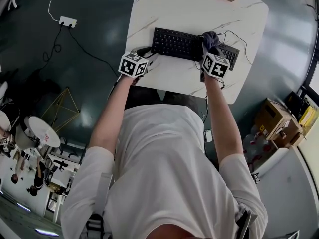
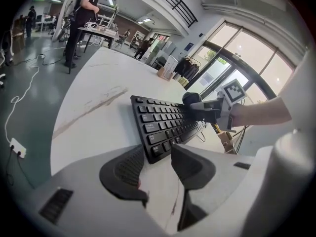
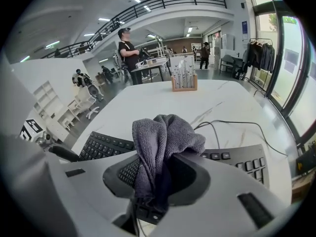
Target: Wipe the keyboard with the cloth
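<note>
My right gripper (image 3: 155, 177) is clamped on a bunched grey terry cloth (image 3: 165, 142), its folds spilling up above the jaws. The cloth sits over the right part of a black keyboard (image 1: 177, 43), where the main keys meet the number pad. The keyboard lies slantwise on a white marbled table (image 1: 164, 4), near the edge closest to me.

My left gripper (image 2: 157, 164) hovers just beside the keyboard's left end. Its jaws stand a little apart with only bare tabletop between them. I cannot tell whether they touch the keyboard.

A thin black cable (image 3: 232, 125) loops over the table beyond the number pad. A small wooden holder (image 3: 183, 80) stands at the far edge. On the dark floor lie a white power strip (image 1: 67, 21) to my left and cardboard boxes (image 1: 276, 118) to my right.
</note>
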The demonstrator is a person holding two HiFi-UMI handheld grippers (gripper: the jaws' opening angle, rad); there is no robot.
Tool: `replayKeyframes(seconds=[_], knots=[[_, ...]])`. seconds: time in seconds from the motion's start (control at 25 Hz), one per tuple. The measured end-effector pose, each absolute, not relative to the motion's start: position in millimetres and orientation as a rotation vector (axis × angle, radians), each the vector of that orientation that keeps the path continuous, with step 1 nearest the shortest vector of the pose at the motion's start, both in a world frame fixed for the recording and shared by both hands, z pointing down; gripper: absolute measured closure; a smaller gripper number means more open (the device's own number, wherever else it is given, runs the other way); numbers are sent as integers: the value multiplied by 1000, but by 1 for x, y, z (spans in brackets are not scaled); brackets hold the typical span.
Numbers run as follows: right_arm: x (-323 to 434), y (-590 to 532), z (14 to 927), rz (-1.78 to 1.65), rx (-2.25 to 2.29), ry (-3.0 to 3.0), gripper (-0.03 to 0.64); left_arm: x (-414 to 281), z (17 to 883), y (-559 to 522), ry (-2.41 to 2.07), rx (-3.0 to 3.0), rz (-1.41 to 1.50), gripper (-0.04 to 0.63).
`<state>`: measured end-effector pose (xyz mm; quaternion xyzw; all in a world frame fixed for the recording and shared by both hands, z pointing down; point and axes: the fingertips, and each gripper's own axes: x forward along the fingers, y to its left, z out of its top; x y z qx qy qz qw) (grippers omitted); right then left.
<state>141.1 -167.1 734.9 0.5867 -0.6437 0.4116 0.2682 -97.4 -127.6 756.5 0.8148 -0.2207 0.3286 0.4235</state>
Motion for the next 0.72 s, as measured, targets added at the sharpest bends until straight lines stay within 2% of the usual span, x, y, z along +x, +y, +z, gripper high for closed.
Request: replayKeyframes(seconds=[0.72], knots=[[-2, -194, 734, 1074, 1273, -1902, 486, -121, 745, -125, -450, 2102, 835, 416]])
